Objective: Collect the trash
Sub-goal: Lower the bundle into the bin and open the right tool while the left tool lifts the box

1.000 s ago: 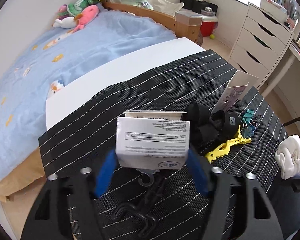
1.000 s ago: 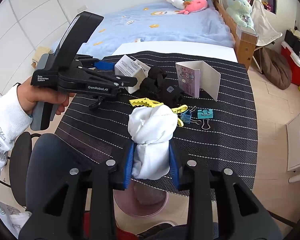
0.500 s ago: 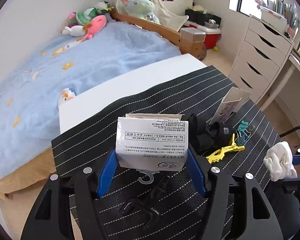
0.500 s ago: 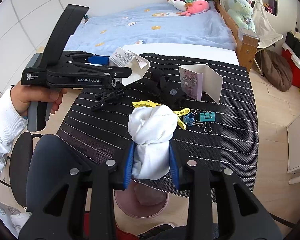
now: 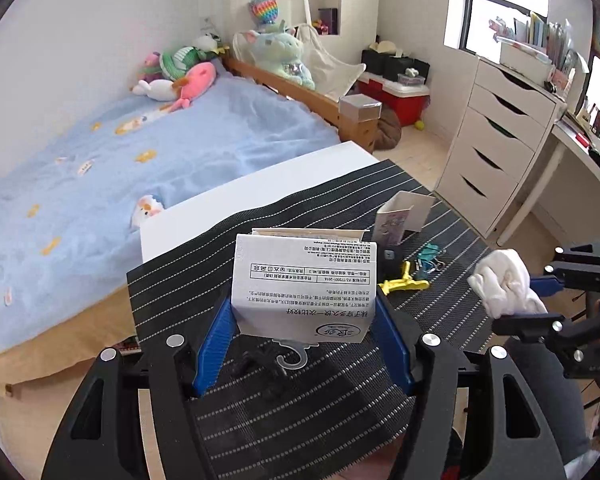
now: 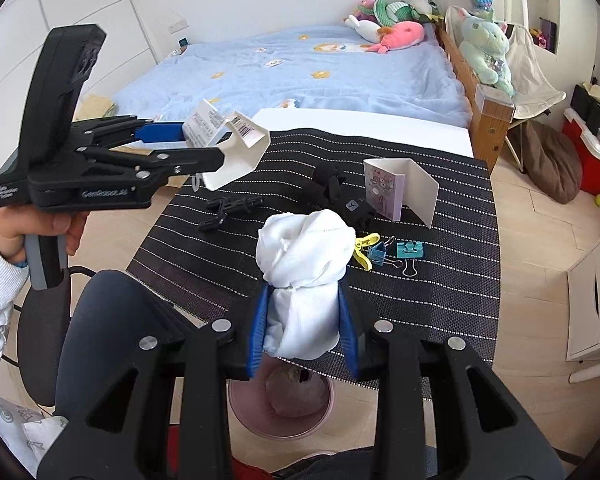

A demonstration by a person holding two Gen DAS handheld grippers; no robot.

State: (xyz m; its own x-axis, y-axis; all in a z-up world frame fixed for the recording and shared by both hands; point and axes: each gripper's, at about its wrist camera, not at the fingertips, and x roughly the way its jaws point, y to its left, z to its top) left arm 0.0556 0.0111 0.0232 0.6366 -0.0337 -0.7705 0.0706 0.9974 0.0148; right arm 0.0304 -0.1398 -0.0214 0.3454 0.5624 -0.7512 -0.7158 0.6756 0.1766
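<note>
Up off the table, a white printed box [image 5: 304, 284] sits clamped between the blue pads of the left gripper [image 5: 303, 326], held above the near-left edge of the striped black mat [image 6: 440, 280]. Beside it, the right gripper [image 6: 302, 322] squeezes a wad of white tissue [image 6: 306, 256], poised over a pink bin [image 6: 282, 404] on the floor just past the table's near edge. On the mat lie a black clip [image 6: 228, 208], a bundle of black fabric [image 6: 332, 188], a folded card [image 6: 400, 192], a yellow clip [image 6: 364, 246] and two binder clips [image 6: 396, 254].
</note>
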